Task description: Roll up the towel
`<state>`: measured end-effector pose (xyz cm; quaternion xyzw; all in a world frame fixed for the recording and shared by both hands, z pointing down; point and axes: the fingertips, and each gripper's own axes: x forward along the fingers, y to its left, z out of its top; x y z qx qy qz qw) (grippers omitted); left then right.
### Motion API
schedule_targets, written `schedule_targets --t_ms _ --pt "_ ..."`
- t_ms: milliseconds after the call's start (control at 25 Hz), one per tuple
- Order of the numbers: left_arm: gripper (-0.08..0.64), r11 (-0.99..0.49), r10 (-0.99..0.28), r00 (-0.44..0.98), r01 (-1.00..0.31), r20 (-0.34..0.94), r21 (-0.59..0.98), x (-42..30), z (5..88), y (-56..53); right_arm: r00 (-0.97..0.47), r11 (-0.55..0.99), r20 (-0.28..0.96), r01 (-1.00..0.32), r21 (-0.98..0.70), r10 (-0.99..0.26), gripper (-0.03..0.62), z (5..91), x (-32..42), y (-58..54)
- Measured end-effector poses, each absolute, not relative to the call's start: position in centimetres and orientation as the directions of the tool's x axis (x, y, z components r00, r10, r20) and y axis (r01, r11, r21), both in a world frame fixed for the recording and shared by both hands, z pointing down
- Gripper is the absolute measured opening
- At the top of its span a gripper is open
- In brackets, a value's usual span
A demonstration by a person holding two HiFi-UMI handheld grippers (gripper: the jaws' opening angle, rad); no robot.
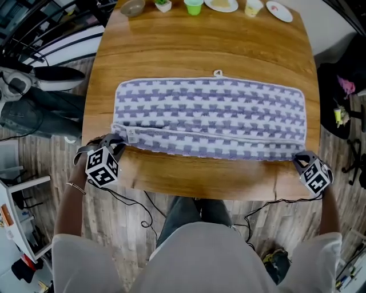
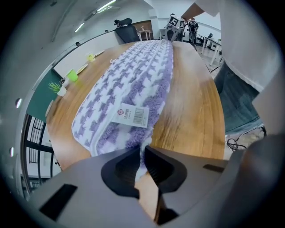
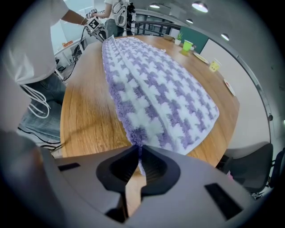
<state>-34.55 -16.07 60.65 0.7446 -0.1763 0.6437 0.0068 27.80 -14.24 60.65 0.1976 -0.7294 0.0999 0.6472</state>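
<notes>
A purple-and-white checked towel [image 1: 209,117] lies lengthwise across the wooden table [image 1: 200,51], with a fold line running along its near side. A white label [image 1: 130,135] sits near its near left corner, and a small loop [image 1: 218,73] pokes out at the far edge. My left gripper [image 1: 118,143] is at the near left corner, pointing steeply down. In the left gripper view the left gripper [image 2: 142,153] is shut on the towel [image 2: 129,84] edge just below the label [image 2: 130,115]. My right gripper [image 1: 300,159] is at the near right corner. In the right gripper view the right gripper [image 3: 139,153] is shut on the towel [image 3: 156,89] corner.
Along the table's far edge stand a bowl [image 1: 132,7], a green cup [image 1: 194,6] and two plates [image 1: 222,4] [image 1: 279,11]. A strip of bare wood [image 1: 200,174] runs between the towel and the near edge. Cables hang below that edge by my legs.
</notes>
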Motion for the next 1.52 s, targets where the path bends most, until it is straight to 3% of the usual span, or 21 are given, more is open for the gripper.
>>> schedule_targets --t_ms 800,1280,1520 --pt "0.021 -0.943 -0.154 0.193 -0.322 0.969 -0.086 -34.6 55.3 -17.6 -0.214 0.881 0.966 -0.472 0.025 -0.142 0.017 53.2 27.3 -18.0" --pt "0.023 -0.863 0.065 0.210 -0.480 0.976 0.160 -35.0 55.1 -22.4 -0.215 0.845 0.971 -0.535 -0.028 -0.104 0.017 54.8 28.1 -25.5" --pt "0.025 -0.831 0.082 0.175 -0.532 0.981 0.164 -35.6 57.1 -25.1 -0.195 0.830 0.977 -0.557 -0.037 -0.088 0.018 57.3 28.2 -28.2"
